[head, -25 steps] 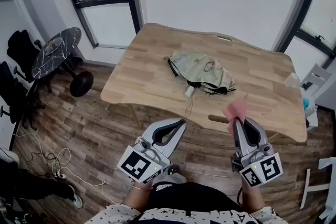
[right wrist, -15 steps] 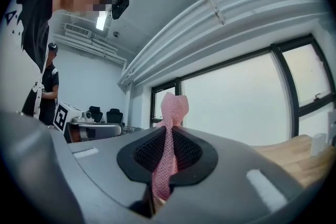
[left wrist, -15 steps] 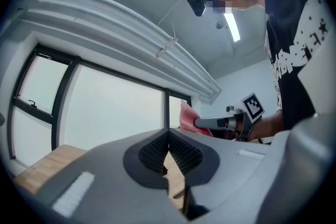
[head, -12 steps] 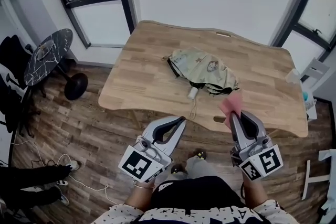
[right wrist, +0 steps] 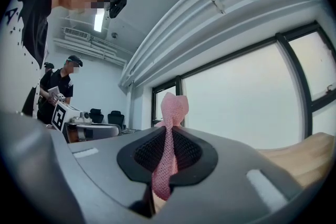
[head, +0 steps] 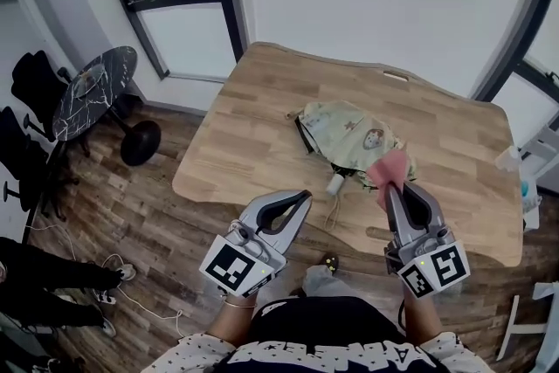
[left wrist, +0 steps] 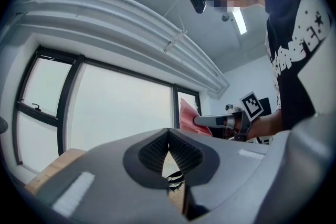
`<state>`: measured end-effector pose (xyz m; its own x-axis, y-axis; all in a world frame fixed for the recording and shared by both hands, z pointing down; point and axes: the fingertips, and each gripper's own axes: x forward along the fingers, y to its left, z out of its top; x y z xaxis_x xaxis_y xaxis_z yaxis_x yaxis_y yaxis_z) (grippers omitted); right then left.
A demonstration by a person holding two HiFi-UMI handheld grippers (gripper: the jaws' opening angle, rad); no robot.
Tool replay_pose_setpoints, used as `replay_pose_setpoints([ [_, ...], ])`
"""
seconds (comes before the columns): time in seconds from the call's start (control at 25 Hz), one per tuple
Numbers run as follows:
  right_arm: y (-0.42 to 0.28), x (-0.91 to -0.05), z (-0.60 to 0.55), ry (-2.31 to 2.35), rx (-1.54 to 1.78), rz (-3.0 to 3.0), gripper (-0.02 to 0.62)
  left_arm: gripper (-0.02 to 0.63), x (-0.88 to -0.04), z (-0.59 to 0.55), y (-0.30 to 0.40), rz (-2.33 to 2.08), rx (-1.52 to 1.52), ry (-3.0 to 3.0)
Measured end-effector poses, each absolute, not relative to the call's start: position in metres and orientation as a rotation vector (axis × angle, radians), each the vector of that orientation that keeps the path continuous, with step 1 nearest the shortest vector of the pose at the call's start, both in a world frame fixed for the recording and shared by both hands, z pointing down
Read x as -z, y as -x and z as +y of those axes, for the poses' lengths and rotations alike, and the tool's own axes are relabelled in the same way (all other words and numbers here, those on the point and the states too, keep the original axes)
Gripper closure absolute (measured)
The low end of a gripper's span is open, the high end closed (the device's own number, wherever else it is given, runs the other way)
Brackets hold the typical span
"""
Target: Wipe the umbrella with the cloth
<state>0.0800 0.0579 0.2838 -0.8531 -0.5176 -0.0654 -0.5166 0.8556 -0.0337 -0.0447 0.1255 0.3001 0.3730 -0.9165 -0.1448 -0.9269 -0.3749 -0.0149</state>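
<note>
You are holding right gripper [head: 397, 188] jaws clamped on pink cloth [head: 390, 169] — left gripper [head: 302, 197] jaws closed, empty. Folded umbrella [head: 348, 132] lying on worktop [head: 253, 127] just ahead of cloth, handle end pointing toward you — right gripper nearer.

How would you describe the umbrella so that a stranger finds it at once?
Find the light wooden table by the windows. Near its middle lies the umbrella, folded. It is pale green with prints and a white handle, unlike the pink cloth in the right gripper.
</note>
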Motion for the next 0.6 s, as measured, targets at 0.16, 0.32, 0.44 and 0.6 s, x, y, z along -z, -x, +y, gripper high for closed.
replay_pose_setpoints([
  [0.16, -0.072, -0.287, 0.02, 0.822, 0.041, 2.953, 0.554, 0.606, -0.303, 0.082, 0.043, 1.65, -0.137, 2.57],
  [0.32, -0.07, -0.295, -0.015, 0.842, 0.065, 2.958, 0.554, 0.606, -0.319, 0.043, 0.035, 1.604, -0.065, 2.656],
  [0.44, -0.068, -0.3, -0.041, 0.858, 0.077, 2.969, 0.554, 0.606, -0.328, 0.013, 0.037, 1.602, -0.031, 2.66],
  [0.6, -0.069, -0.309, -0.072, 0.881, 0.088, 2.979, 0.554, 0.606, -0.343, -0.018, 0.043, 1.626, 0.004, 2.675],
])
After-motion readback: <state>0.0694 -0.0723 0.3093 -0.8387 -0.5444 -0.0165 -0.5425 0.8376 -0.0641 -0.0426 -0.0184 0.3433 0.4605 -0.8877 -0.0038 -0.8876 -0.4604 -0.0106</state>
